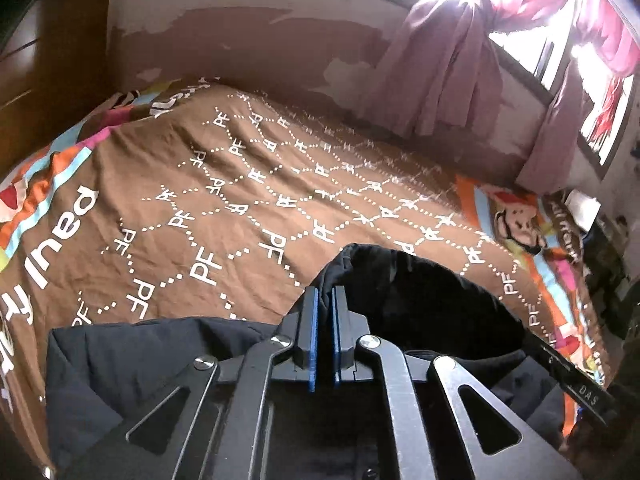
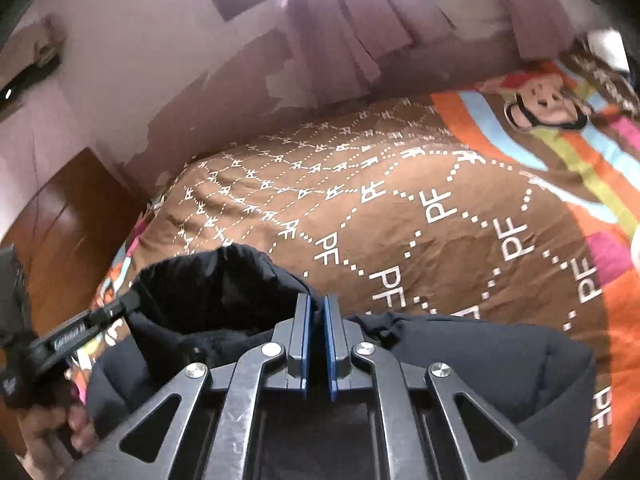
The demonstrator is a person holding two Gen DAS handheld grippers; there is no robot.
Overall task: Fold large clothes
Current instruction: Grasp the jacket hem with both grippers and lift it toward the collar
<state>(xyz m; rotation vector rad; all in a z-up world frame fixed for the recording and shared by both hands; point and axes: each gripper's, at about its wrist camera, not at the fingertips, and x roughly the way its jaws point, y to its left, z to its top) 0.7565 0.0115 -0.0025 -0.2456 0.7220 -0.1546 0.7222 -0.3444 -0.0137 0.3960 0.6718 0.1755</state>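
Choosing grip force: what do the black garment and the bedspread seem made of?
Black garment: matte and puffy, probably a padded synthetic jacket; soft rounded bulges, no sheen. Bedspread: thin woven printed fabric, likely cotton or a blend; fine creases, flat print.

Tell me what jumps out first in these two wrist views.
The brown bedspread printed with white PF letters fills both views. A black jacket lies at its near edge, with the left gripper and the right gripper each pinching its fabric. Pink curtains hang at the bright window behind.

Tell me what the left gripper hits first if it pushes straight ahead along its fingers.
Most likely the black jacket that the left gripper is pinching, then the brown bedspread beyond; depth is uncertain.
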